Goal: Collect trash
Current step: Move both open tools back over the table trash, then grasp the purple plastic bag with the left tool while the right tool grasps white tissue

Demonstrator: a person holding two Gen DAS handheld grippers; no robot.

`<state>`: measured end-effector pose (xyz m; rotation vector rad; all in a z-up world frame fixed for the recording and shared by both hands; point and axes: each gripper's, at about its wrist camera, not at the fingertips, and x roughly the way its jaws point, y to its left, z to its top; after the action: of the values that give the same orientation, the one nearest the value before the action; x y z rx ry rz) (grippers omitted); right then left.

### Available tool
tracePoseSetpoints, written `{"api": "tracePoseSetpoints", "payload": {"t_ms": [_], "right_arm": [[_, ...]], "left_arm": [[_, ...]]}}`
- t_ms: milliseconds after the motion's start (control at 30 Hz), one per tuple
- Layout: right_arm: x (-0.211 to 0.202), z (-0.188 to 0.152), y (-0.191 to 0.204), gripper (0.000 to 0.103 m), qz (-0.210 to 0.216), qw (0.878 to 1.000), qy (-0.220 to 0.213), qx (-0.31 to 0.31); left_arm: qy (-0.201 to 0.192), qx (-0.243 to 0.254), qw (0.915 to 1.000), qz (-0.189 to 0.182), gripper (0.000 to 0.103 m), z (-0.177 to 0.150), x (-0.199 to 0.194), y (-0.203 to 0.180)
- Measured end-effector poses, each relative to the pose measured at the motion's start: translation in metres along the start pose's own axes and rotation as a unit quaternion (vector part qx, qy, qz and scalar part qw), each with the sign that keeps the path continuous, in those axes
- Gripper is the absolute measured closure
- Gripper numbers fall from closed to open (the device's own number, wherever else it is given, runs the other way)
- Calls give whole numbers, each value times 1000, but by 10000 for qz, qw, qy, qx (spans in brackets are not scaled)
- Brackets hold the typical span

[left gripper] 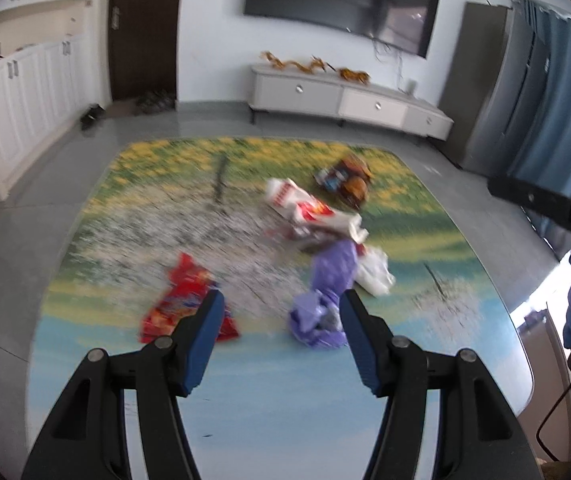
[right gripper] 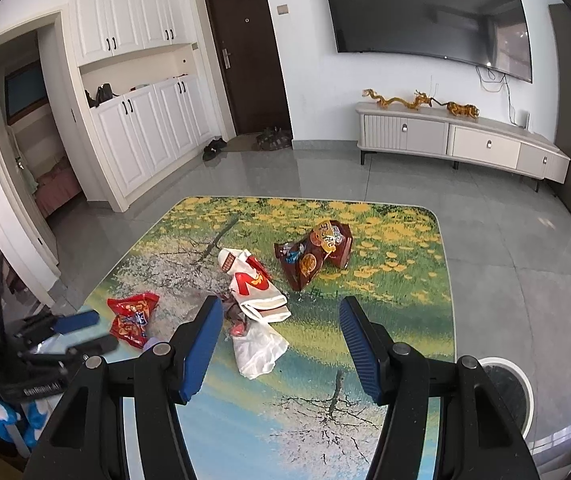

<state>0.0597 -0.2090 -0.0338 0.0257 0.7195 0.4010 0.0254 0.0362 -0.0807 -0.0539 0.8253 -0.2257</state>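
From the left wrist camera, the left gripper points down at a table printed with a landscape of yellow flowers, white blossom and blue water. Its two blue-padded jaws stand roughly half open with nothing between them. A crumpled purple wrapper lies just beside the right-hand pad, and whether it touches the pad is unclear. A red snack wrapper lies partly behind the left-hand pad. Farther back sit a white wrapper with red print, a white plastic bag and a brown snack bag. The whole tabletop is blurred. Part of the right gripper shows at the right edge, its jaws out of frame.

From the right wrist camera, which is sharp, the right gripper also hangs over the table with its jaws about half open and empty. Between and beyond the pads lie the white wrapper with red print, the white plastic bag nearer the camera, and a small dark wrapper touching both. The brown snack bag rests farther back on the flower print. The red snack wrapper lies to the left, near the left gripper, whose blue pads are parted. A round white bin stands on the floor just beside the table's right edge.
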Motion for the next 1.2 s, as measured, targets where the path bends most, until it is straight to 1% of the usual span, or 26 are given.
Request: {"api": "tracePoseSetpoints", "payload": {"t_ms": [133, 233, 367, 500, 567, 767, 967, 1067, 1100, 1133, 1200], "right_arm": [[15, -4, -1, 45, 43, 9999, 164, -11], [34, -12, 0, 45, 133, 9989, 437, -65], [61, -23, 5, 45, 280, 9961, 816, -181], [87, -32, 10, 45, 415, 9927, 1097, -289], [99, -35, 13, 45, 471, 9910, 1204, -342], [125, -37, 16, 45, 513, 9875, 1396, -519], [145, -43, 21, 45, 484, 9833, 1585, -752], [150, -46, 23, 49, 452, 9819, 1636, -838], [150, -47, 24, 50, 429, 9821, 1606, -891], [149, -48, 24, 52, 404, 9819, 1599, -927], [149, -49, 25, 59, 349, 9817, 1584, -1000]], "left_arm": [[244, 163, 9993, -216, 45, -5, 18, -11], [401, 218, 9984, -328, 45, -7, 32, -16], [589, 245, 9974, -332, 45, -8, 50, -18], [736, 181, 9967, -291, 45, -10, 68, -12], [741, 131, 9965, -358, 45, -10, 71, -9], [696, 50, 9968, -399, 46, -10, 77, -3], [713, 4, 9964, -456, 46, -13, 81, -1], [745, -37, 9959, -505, 50, -15, 84, 1], [718, -6, 9964, -450, 55, -16, 84, 0], [713, 43, 9967, -397, 56, -17, 84, -1], [697, 60, 9968, -375, 58, -17, 83, -1]]}}
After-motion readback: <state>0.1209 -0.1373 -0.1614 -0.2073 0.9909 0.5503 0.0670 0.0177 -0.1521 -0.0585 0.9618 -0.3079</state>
